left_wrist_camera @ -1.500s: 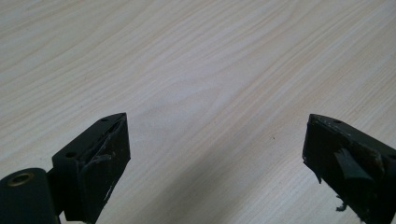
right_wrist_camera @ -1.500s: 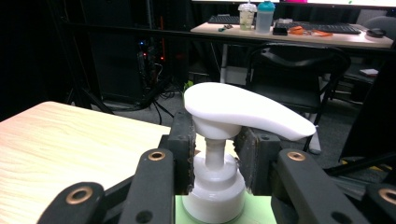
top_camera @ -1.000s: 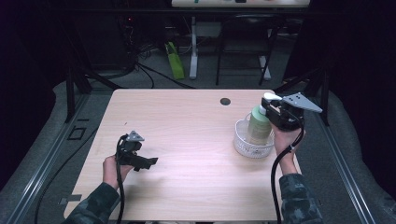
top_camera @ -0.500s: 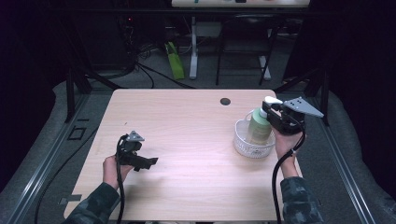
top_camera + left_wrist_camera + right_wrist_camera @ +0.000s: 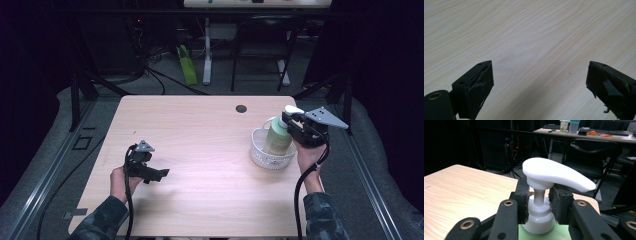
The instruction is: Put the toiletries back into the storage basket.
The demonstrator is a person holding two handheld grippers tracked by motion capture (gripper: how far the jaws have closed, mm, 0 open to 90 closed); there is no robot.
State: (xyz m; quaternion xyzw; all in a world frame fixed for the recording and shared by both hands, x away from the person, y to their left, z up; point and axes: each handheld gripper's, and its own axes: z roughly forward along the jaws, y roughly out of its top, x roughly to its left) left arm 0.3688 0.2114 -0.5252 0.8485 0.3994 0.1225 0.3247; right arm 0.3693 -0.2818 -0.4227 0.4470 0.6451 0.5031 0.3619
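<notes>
From the high view, the right gripper [image 5: 292,125] clamps the neck of a green pump bottle [image 5: 278,139] standing in a white basket [image 5: 260,155] at the table's [image 5: 200,130] right side; the left gripper [image 5: 157,174] hovers over bare wood. The left gripper view shows its jaws spread wide, holding nothing. In the right gripper view, both pads [image 5: 524,195] press the bottle's white collar [image 5: 539,213] beneath the pump head [image 5: 556,175].

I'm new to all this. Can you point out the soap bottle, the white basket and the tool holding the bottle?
soap bottle [image 5: 278,139], high view, green body.
white basket [image 5: 261,155], high view, left wall.
right tool [image 5: 539,203], right gripper view, between its tips at the bottle's neck.
</notes>
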